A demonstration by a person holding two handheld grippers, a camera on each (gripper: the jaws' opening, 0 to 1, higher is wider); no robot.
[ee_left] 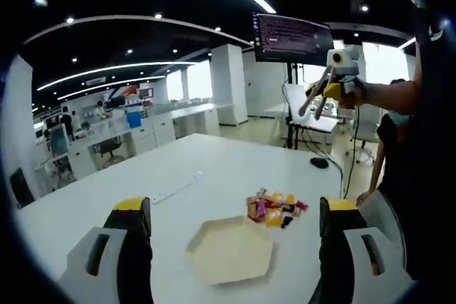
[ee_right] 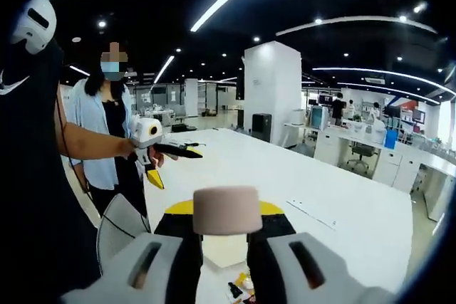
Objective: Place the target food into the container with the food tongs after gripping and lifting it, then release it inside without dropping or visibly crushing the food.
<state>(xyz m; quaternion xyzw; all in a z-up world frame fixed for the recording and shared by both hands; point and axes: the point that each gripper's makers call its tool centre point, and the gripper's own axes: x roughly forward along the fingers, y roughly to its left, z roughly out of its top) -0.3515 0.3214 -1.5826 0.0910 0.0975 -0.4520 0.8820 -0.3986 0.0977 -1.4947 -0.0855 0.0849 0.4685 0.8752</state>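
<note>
A pale hexagonal container point(ee_left: 231, 250) lies on the white table point(ee_left: 214, 161), straight ahead of my left gripper point(ee_left: 234, 208), whose jaws stand wide open with nothing between them. A small heap of wrapped candies point(ee_left: 274, 208) sits just beyond the container's far right corner. My right gripper point(ee_left: 331, 89) is held up high at the right, with the beige food tongs point(ee_left: 315, 99) sticking out of it. In the right gripper view its jaws are shut on the tongs point(ee_right: 228, 210), above the container point(ee_right: 224, 250) and candies point(ee_right: 239, 282). The left gripper point(ee_right: 178, 167) hovers open at the left there.
A white strip point(ee_left: 174, 189) lies on the table left of the candies, and a dark mouse point(ee_left: 319, 163) sits near the far right edge. A monitor point(ee_left: 292, 37) on a stand rises behind. A person point(ee_right: 107, 119) stands beside the table. Desks and chairs fill the background.
</note>
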